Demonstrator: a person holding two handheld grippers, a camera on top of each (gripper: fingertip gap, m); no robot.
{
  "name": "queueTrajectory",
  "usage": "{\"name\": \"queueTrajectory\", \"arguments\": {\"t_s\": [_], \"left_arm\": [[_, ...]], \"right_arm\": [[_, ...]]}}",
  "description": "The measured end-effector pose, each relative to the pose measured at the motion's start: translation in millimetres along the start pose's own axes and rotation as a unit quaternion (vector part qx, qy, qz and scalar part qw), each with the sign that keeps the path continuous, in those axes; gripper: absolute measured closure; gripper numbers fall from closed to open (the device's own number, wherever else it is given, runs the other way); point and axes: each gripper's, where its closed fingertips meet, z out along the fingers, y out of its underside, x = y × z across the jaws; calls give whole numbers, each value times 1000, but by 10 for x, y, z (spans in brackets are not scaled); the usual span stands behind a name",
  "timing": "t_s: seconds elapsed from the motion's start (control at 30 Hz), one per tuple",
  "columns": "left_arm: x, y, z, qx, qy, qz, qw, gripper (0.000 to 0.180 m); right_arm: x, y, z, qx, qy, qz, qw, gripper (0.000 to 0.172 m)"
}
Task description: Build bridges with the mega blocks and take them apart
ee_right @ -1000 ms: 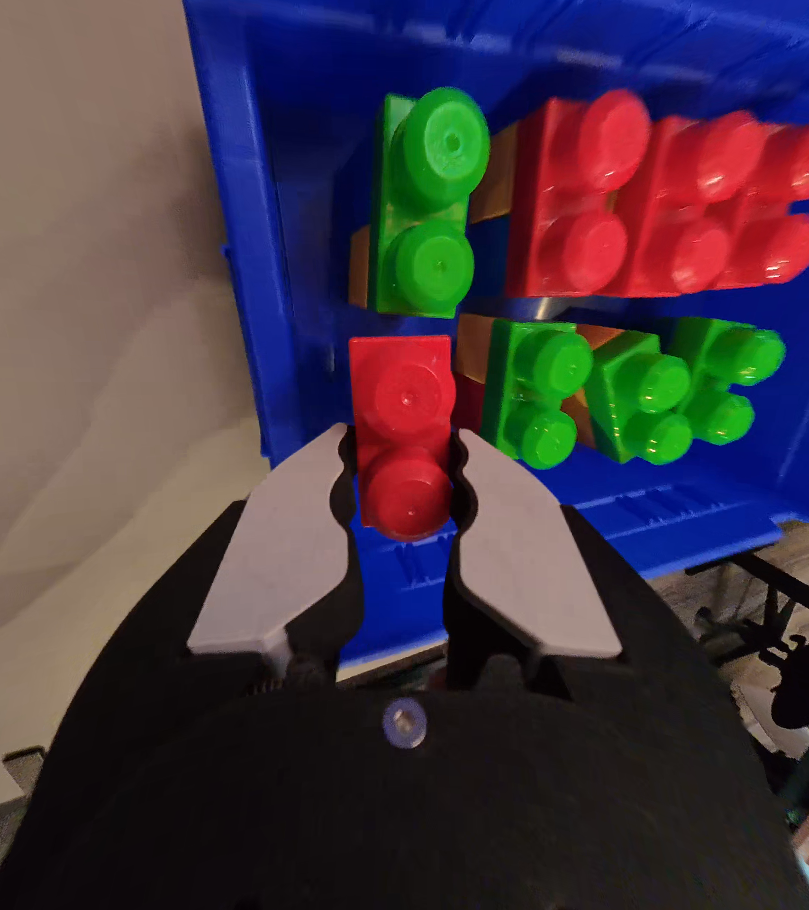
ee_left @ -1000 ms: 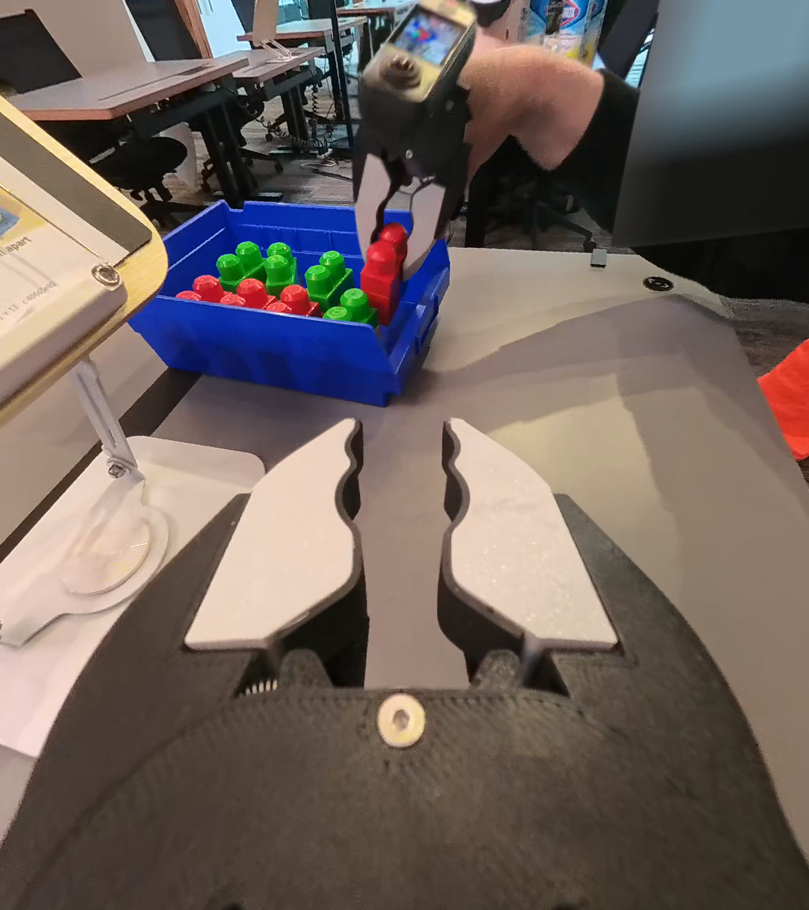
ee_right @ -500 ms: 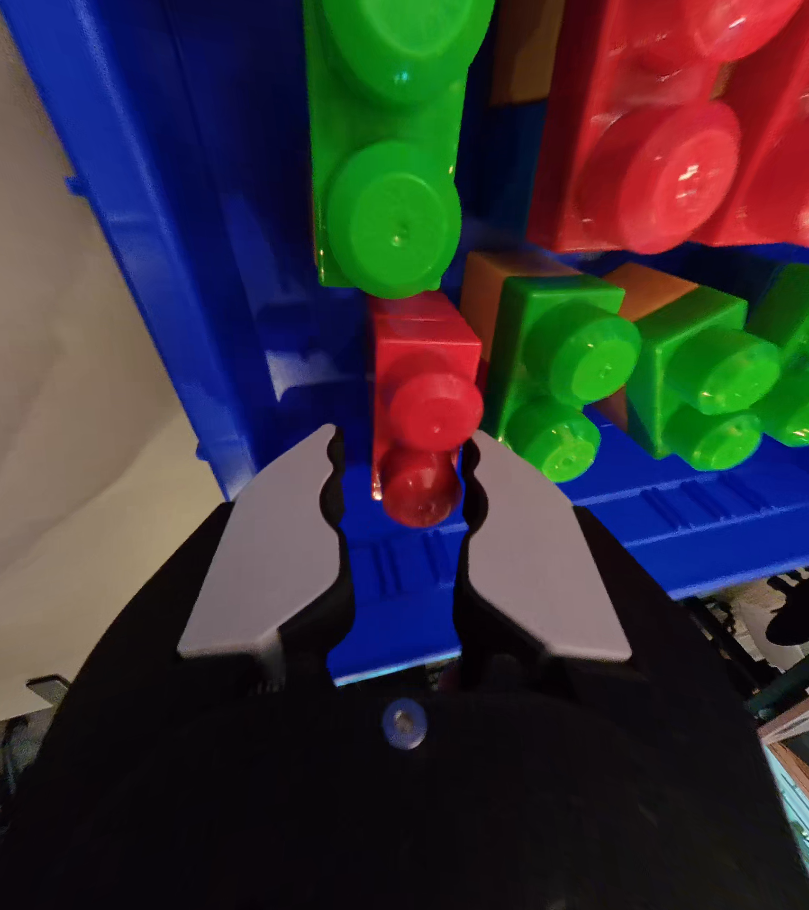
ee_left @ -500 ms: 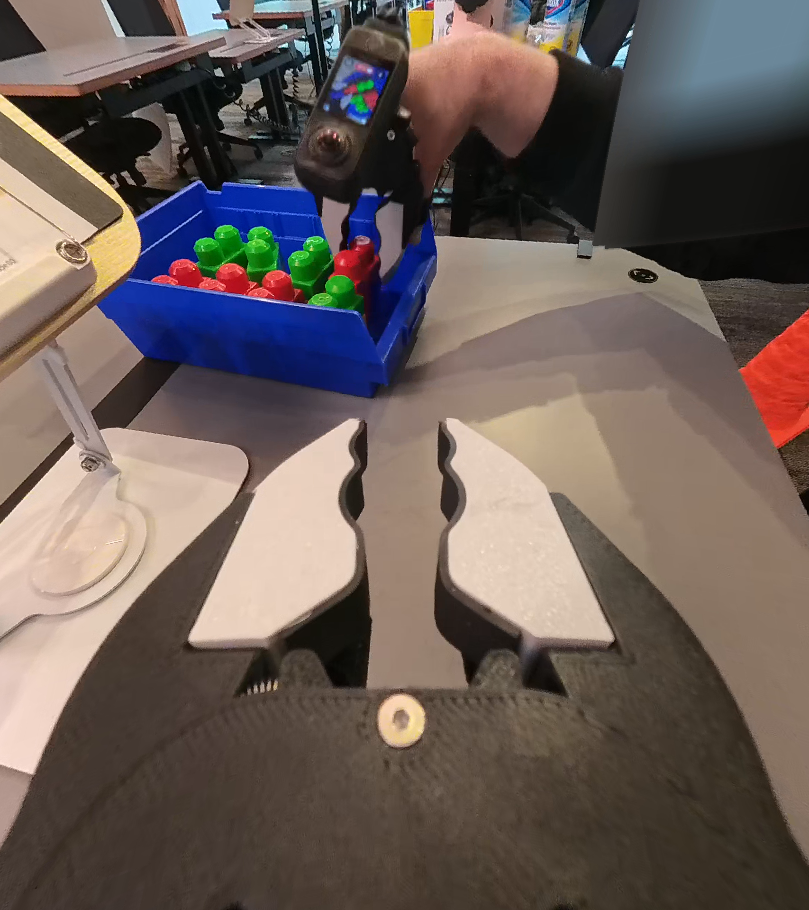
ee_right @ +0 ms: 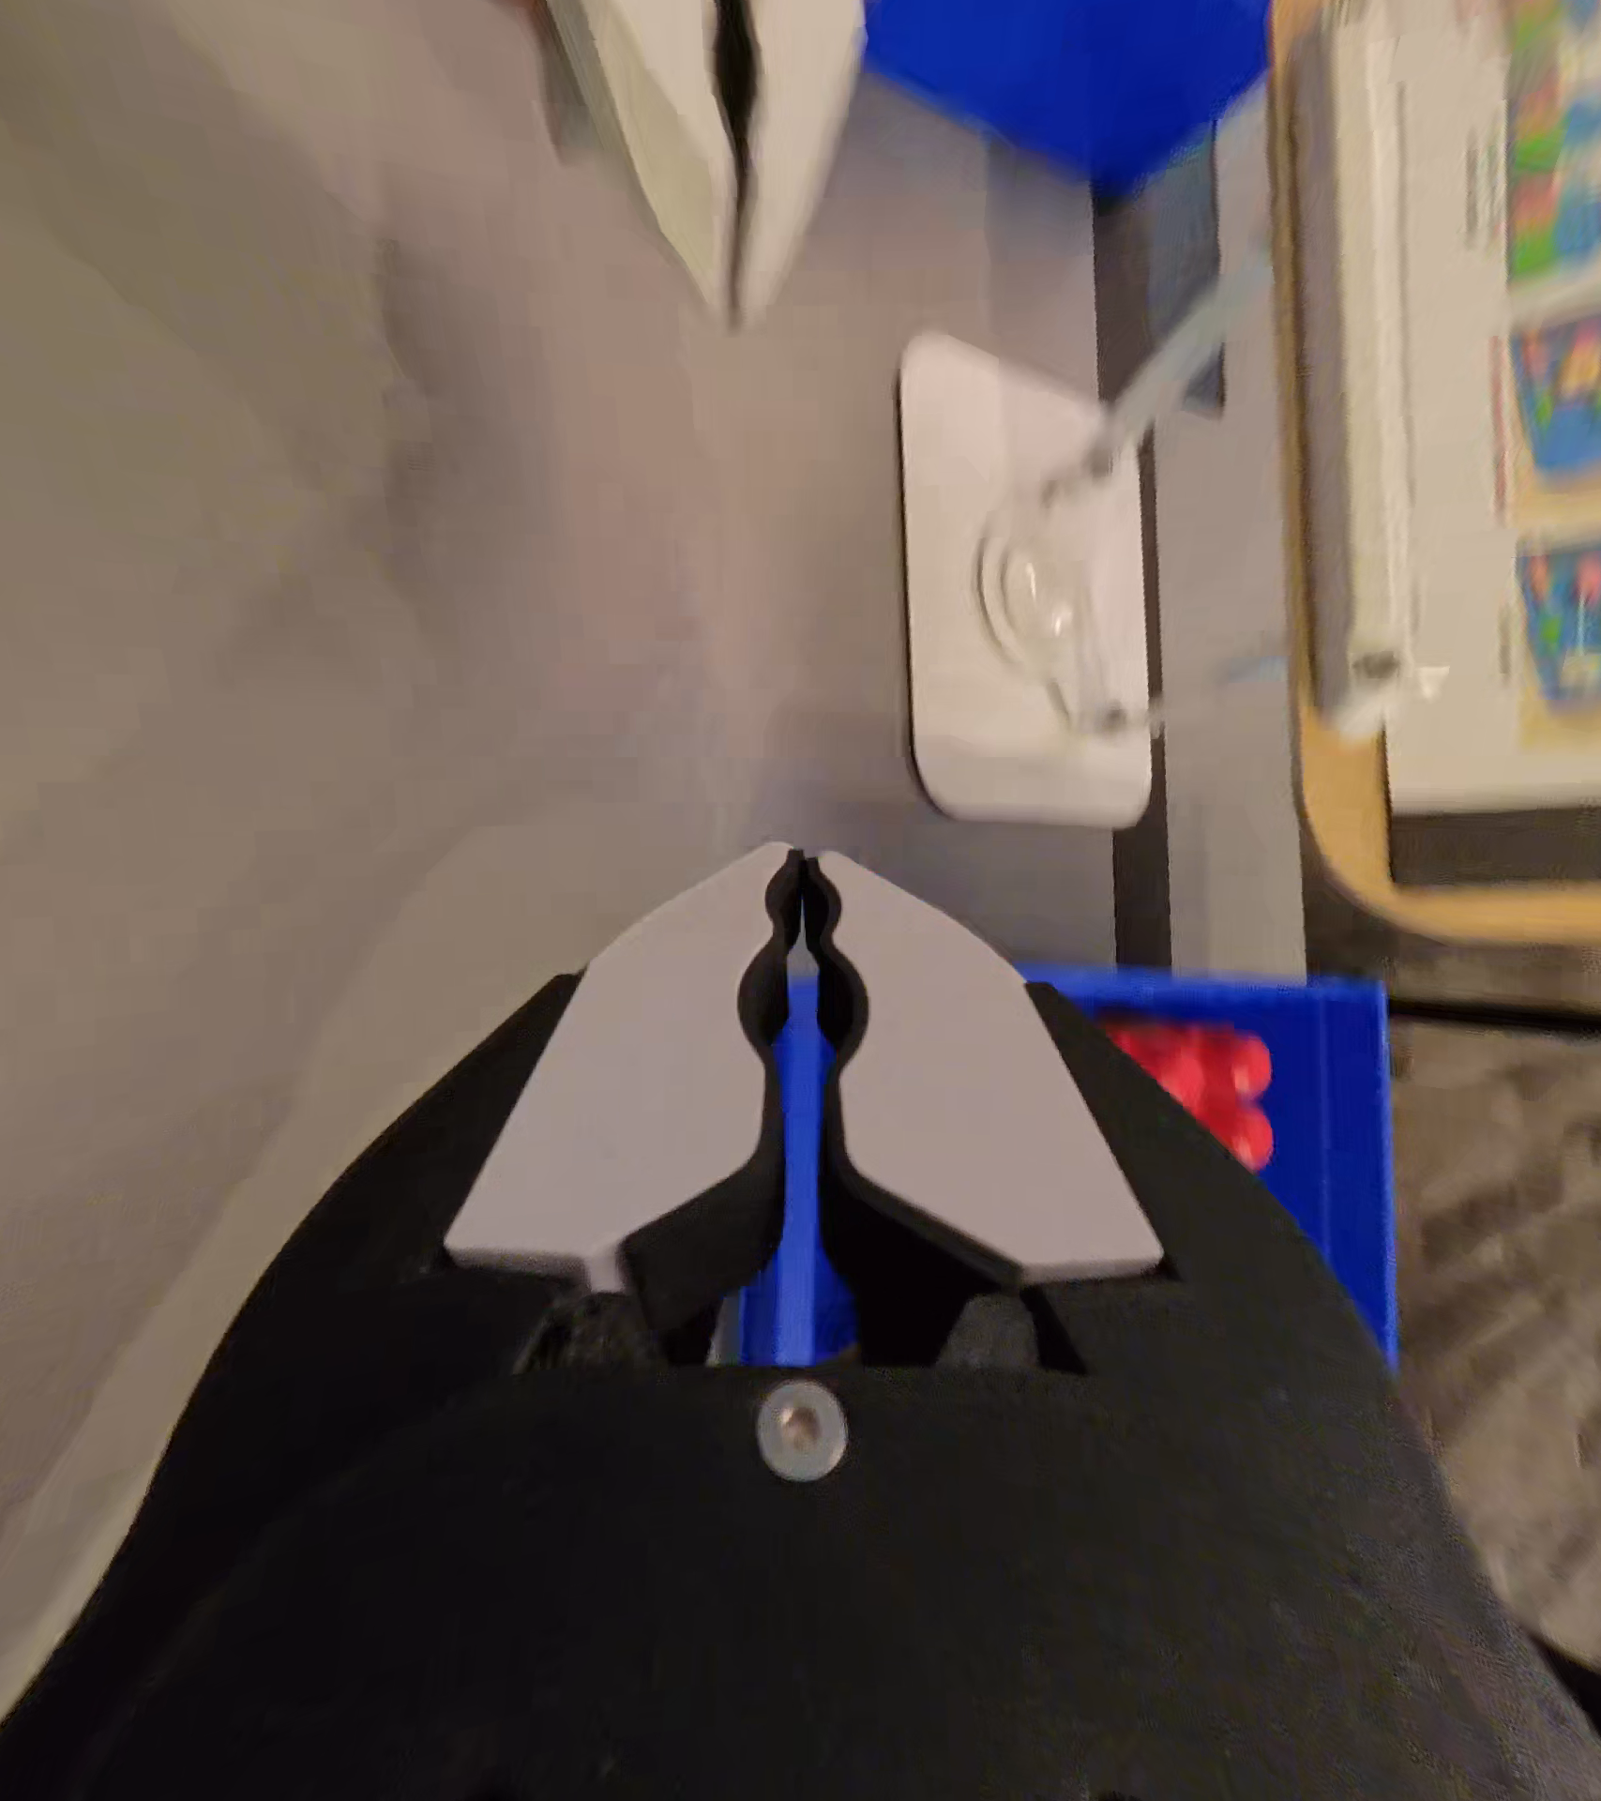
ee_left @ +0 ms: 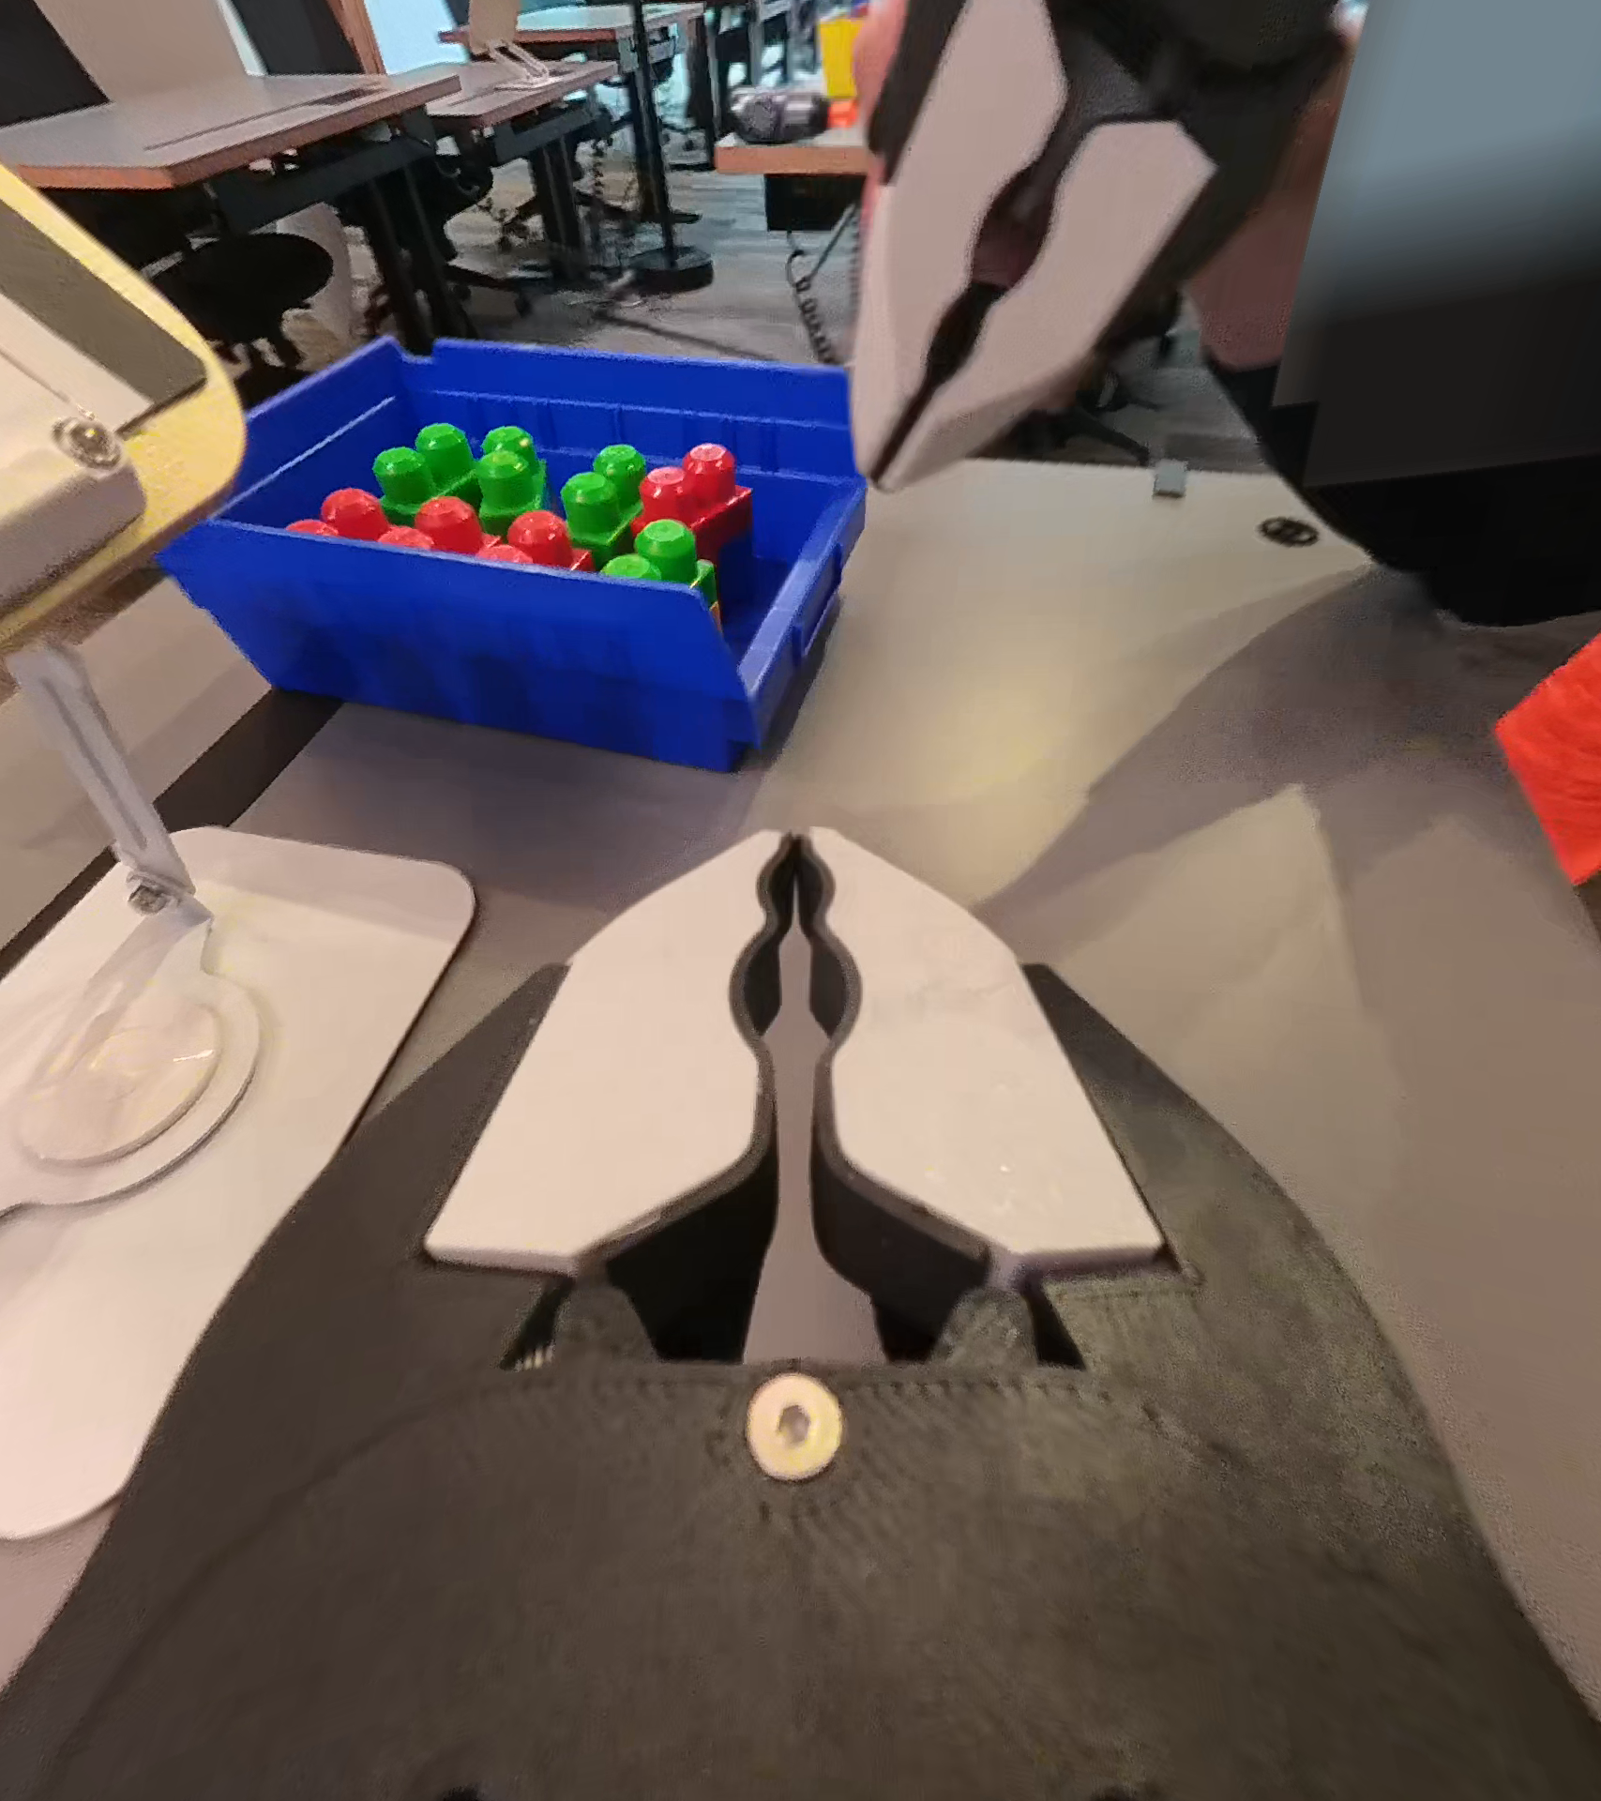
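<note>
Blocks [ee_left: 523, 507] all sit in the blue bin [ee_left: 504, 643], teardown apparently done. I see the left gripper [ee_left: 794, 846] and the right gripper [ee_right: 798, 862] pressed together on nothing, clear of it.

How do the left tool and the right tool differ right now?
The left tool sits low over the grey table, pointing along it toward the blue bin; the right tool hangs higher, beside the bin's right end, tips pointing down. The left tool looks fairly sharp, while the right tool is blurred in both views. Shared: both have their light grey fingers closed tip to tip with no block between them, and all the blocks lie in the bin.
</note>
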Motion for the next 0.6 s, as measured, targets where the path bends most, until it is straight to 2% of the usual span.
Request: {"name": "queueTrajectory", "arguments": {"t_s": [0.13, 0.2, 0.33, 0.43, 0.53, 0.6], "left_arm": [[-66, 259, -122, -21, -53, 4, 998, 180], [-105, 417, -256, -32, -76, 2, 997, 180], [-231, 760, -403, -70, -92, -11, 993, 170], [-344, 830, -406, -61, -93, -32, 993, 159], [-415, 809, -412, -55, -103, -30, 993, 153], [-393, 790, -389, -50, -98, -23, 994, 161]], "right_arm": [[-366, -654, 510, 123, -6, 34, 992, 172], [-468, -815, 829, 162, -4, 66, 985, 172], [-486, -895, 1385, 209, 17, 138, 968, 172], [-509, -775, 1677, 178, 47, 108, 977, 172], [-457, -652, 1685, 151, 84, 67, 983, 172], [-447, -611, 1636, 159, 83, 79, 981, 172]]}}
